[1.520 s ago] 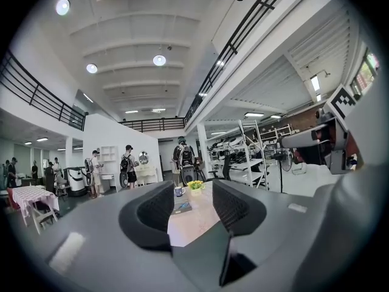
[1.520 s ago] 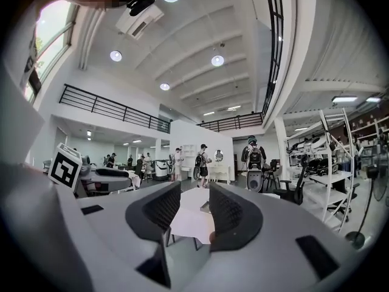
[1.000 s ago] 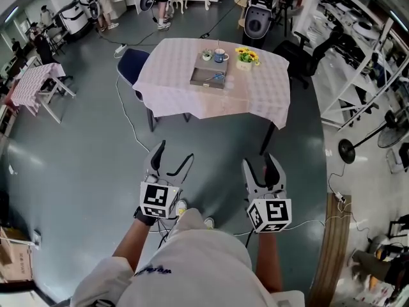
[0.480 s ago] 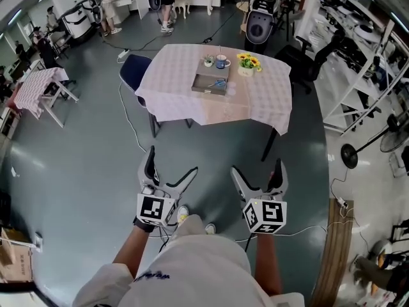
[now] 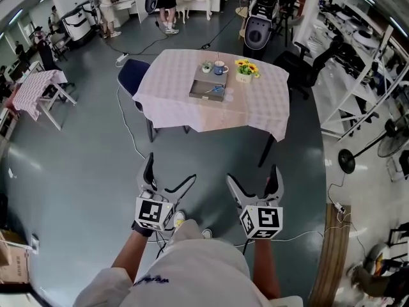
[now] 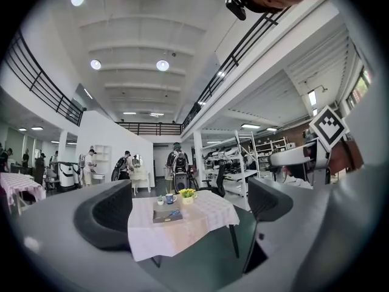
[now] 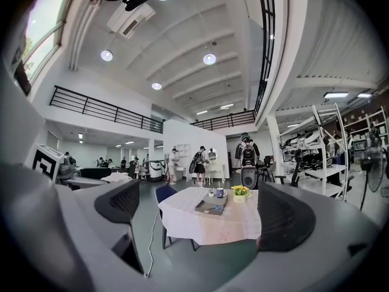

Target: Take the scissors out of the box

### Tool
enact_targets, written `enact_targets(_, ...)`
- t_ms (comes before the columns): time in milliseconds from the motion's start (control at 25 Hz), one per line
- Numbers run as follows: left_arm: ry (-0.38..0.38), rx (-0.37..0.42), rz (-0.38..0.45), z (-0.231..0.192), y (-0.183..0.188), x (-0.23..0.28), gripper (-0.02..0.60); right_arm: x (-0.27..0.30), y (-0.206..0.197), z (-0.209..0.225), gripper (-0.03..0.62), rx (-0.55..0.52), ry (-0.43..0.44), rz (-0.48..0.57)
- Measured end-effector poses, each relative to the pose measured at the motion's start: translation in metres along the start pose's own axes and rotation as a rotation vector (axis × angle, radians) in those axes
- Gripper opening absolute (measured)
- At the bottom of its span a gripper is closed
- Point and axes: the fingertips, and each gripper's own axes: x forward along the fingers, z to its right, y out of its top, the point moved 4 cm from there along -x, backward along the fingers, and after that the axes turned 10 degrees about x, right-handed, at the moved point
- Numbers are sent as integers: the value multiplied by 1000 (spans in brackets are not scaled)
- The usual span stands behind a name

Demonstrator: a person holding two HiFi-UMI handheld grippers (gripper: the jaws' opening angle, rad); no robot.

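— Scissors point(image 5: 216, 89), where?
— Blue-handled, lying in the grey box point(image 5: 199, 93) on the clothed table point(image 5: 255, 101), far ahead.
— Grippers?
— Left gripper point(image 5: 170, 169) and right gripper point(image 5: 253, 174) have just opened wide, nothing between their jaws.

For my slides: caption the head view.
Empty jaws just opened, left gripper and right gripper face the table whose box holds scissors.

Grey-green floor point(image 5: 77, 158). Table point(image 5: 255, 101) w/ pale checked cloth top center; blue chair point(image 5: 131, 68) at its left; white shelving point(image 5: 358, 75) right edge; round ceiling lights point(image 6: 161, 65).
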Motion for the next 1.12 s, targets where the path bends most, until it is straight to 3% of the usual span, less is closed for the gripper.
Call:
enact_targets(120, 97, 16, -28, -8, -2, 7, 569, -1, 1, 7, 592, -9, -5, -5)
enact_targets(200, 110, -2, -21, -8, -4, 5, 567, -3, -2, 13, 592, 1, -11, -21)
enact_targets(360, 105, 45, -10, -5, -8, 8, 566, 3, -14, 21, 592, 23, -4, -64)
enact_targets(600, 72, 7, -72, -3, -31, 12, 566, 26, -27, 24, 592, 16, 12, -125)
enact_targets(800, 82, 2, -77, -18, -35, 42, 566, 58, -24, 30, 592, 13, 22, -146)
enact_targets(1120, 12, 0, -88, -39, -36, 104, 565, 124, -4, 38, 591, -14, 31, -160)
